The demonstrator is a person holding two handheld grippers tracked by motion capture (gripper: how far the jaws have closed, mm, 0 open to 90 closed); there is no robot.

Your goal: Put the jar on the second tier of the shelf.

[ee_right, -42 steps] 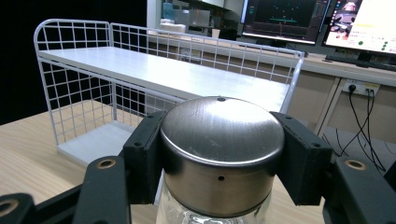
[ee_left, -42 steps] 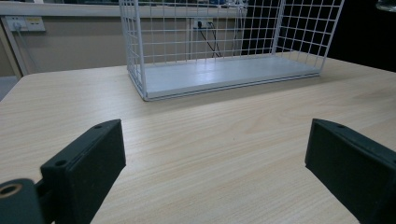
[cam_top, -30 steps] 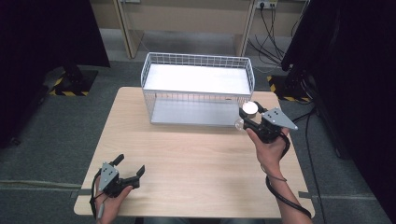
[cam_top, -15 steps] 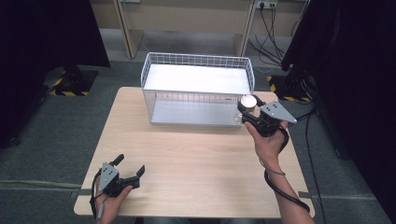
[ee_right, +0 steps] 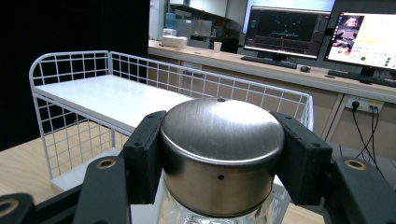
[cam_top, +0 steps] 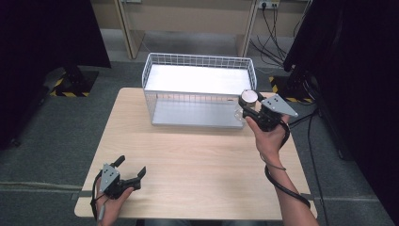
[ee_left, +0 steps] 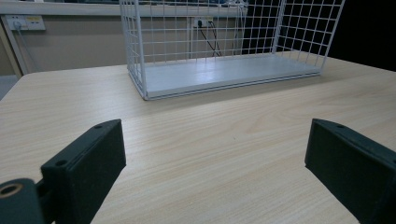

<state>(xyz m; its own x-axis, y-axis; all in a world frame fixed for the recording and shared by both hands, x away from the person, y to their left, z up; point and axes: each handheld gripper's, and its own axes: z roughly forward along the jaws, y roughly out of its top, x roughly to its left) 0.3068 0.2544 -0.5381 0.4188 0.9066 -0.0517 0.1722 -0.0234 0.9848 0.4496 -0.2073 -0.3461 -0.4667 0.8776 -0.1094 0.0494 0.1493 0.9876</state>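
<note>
**Glass jar held by its metal lid at the basket's corner**

We see the right claw (cam_top: 250,109) clamped on a glass jar (ee_right: 212,215) with a brushed steel lid (ee_right: 220,130), both jaws pressed flat against the lid's sides. The jar hangs off the desk (cam_top: 197,155), just beside the near right corner of the white wire basket (cam_top: 197,77), roughly level with its rim.

We judge the jar to be rigid and breakable: clear glass below, smooth metal above. The lid's rounded, polished wall offers little friction, so the hold likely depends on squeeze alone, and a tilt could let it slide. If the lid only screws or presses on, the glass body may also work loose beneath it. A grip lower down, on the glass shoulder, would seem safer, though we cannot tell how much of the body is reachable. The jar looks empty, so probably light.

The left claw (cam_top: 128,170) rests low near the desk's front left corner, jaws spread wide with nothing between them.
</note>
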